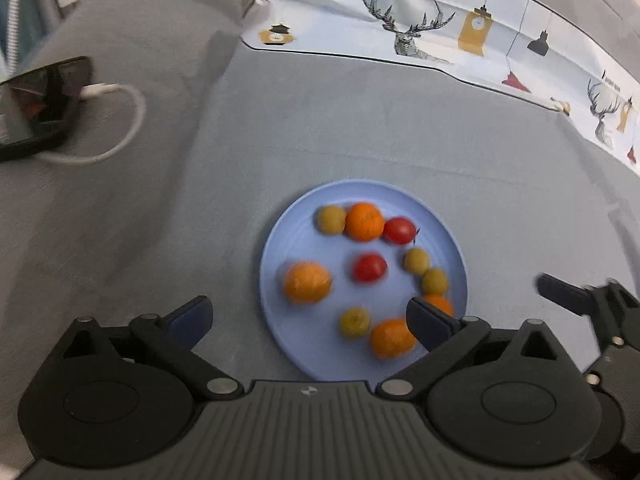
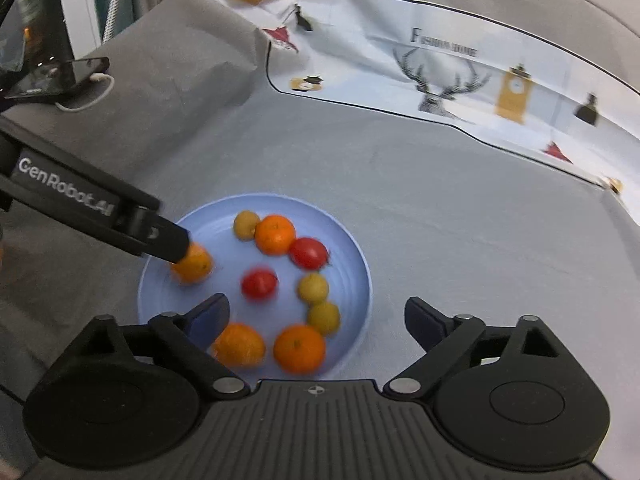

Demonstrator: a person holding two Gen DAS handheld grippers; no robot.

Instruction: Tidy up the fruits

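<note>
A light blue plate (image 1: 304, 344) (image 2: 352, 256) lies on grey cloth and holds several fruits: oranges (image 1: 307, 282) (image 2: 299, 348), red tomatoes (image 1: 370, 267) (image 2: 259, 284) and small yellow-green fruits (image 1: 354, 322) (image 2: 313, 288). My left gripper (image 1: 310, 318) is open above the plate's near side, empty; it also shows in the right wrist view, a finger (image 2: 168, 242) over an orange (image 2: 194, 266). My right gripper (image 2: 316, 318) is open over the plate's near edge, empty; its finger (image 1: 564, 294) shows at the right of the left wrist view.
A black phone (image 1: 36, 108) (image 2: 60, 78) with a white cable (image 1: 120, 120) lies at the far left on the cloth. A white printed cloth with deer and lamps (image 1: 420, 28) (image 2: 460, 76) lies behind the plate.
</note>
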